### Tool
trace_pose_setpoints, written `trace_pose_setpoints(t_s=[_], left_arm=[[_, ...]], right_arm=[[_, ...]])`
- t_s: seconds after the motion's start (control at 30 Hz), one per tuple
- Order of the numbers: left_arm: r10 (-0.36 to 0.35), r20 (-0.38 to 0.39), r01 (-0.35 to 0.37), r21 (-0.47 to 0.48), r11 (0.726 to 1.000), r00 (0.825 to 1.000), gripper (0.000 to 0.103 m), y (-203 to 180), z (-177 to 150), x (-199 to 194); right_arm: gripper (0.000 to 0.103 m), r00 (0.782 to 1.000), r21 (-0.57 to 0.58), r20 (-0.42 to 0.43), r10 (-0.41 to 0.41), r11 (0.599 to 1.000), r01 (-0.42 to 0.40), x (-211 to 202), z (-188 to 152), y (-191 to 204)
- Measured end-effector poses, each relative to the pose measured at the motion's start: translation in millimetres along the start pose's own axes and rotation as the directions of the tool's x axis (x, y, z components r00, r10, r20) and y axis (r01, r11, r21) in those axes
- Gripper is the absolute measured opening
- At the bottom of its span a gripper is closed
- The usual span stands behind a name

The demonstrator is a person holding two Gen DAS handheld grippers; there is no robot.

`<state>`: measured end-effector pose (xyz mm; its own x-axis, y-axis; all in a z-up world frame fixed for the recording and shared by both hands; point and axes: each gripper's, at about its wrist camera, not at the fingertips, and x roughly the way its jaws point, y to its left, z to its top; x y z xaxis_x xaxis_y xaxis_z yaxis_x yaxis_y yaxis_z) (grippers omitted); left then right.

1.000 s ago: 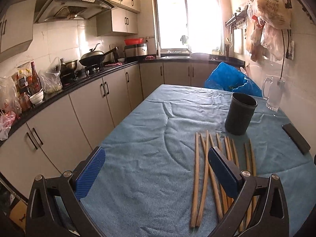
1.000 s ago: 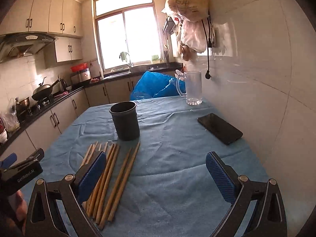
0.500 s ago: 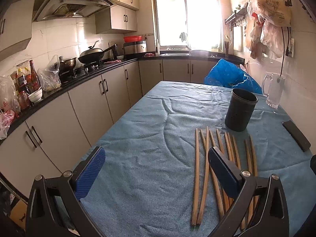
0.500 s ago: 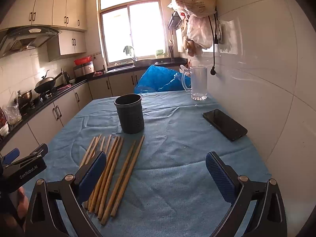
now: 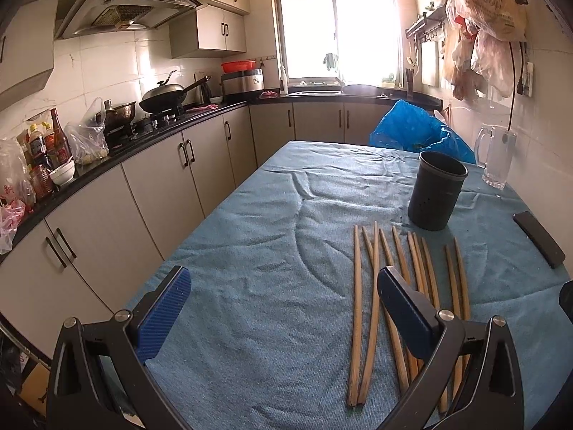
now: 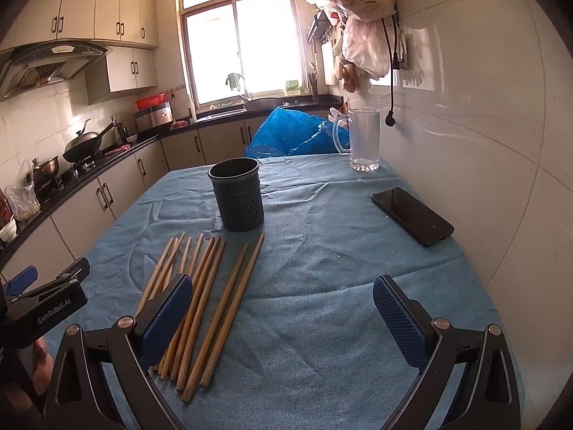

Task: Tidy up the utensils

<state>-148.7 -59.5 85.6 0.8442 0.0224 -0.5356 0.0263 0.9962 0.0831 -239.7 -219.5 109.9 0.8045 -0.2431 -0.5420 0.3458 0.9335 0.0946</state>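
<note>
Left gripper [image 5: 283, 308]: jaws spread, empty
Right gripper [image 6: 283, 317]: jaws spread, empty
Chopsticks [image 6: 211, 294]: flat on worktop, under its left jaw
Cup [image 6: 238, 199]: upright, beyond chopsticks

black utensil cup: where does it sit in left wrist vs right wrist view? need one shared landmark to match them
Left wrist: black utensil cup right of centre, upright on the blue cloth, just beyond the far tips of the chopsticks.
Right wrist: the cup left of centre, upper middle, again just past the chopstick tips.
Shared landmark: the clear glass mug at the wall, beyond the cup to its right in both.
</note>
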Motion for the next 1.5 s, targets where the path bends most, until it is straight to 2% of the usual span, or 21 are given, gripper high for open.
trace_pose_setpoints(t_s=[1.03, 1.17, 1.23, 1.33, 1.4, 1.47, 1.5], left_arm=[[0.002, -0.009, -0.002, 0.0, 1.0, 1.0, 0.103, 2, -3, 2], [-0.002, -0.017, 0.002, 0.005, 1.0, 1.0, 0.103, 2, -4, 5], [-0.028, -0.045, 0.028, -0.001, 1.0, 0.999, 0.103, 5, -2, 10], [-0.101, -0.147, 0.099, -0.021, 0.995, 0.984, 0.103, 13, 11, 29], [-0.147, -0.235, 0.142, -0.039, 0.989, 0.961, 0.103, 20, 19, 49], [-0.165, -0.291, 0.15, -0.073, 0.986, 0.943, 0.103, 26, 24, 66], [-0.18, -0.321, 0.157, -0.097, 0.983, 0.93, 0.102, 30, 27, 76]], right_arm=[[0.103, 0.999, 0.013, -0.039, 0.012, 1.0, -0.011, 8, -3, 0], [0.103, 0.999, 0.013, -0.047, 0.016, 1.0, -0.015, 10, -4, 1], [0.102, 0.997, 0.018, -0.064, 0.036, 0.999, -0.034, 14, -1, -1], [0.098, 0.991, 0.048, -0.113, 0.07, 0.997, -0.065, 26, 9, -11], [0.095, 0.985, 0.068, -0.144, 0.097, 0.994, -0.088, 35, 18, -18], [0.093, 0.978, 0.076, -0.175, 0.11, 0.992, -0.099, 45, 27, -23], [0.088, 0.975, 0.078, -0.188, 0.121, 0.991, -0.108, 50, 31, -26]])
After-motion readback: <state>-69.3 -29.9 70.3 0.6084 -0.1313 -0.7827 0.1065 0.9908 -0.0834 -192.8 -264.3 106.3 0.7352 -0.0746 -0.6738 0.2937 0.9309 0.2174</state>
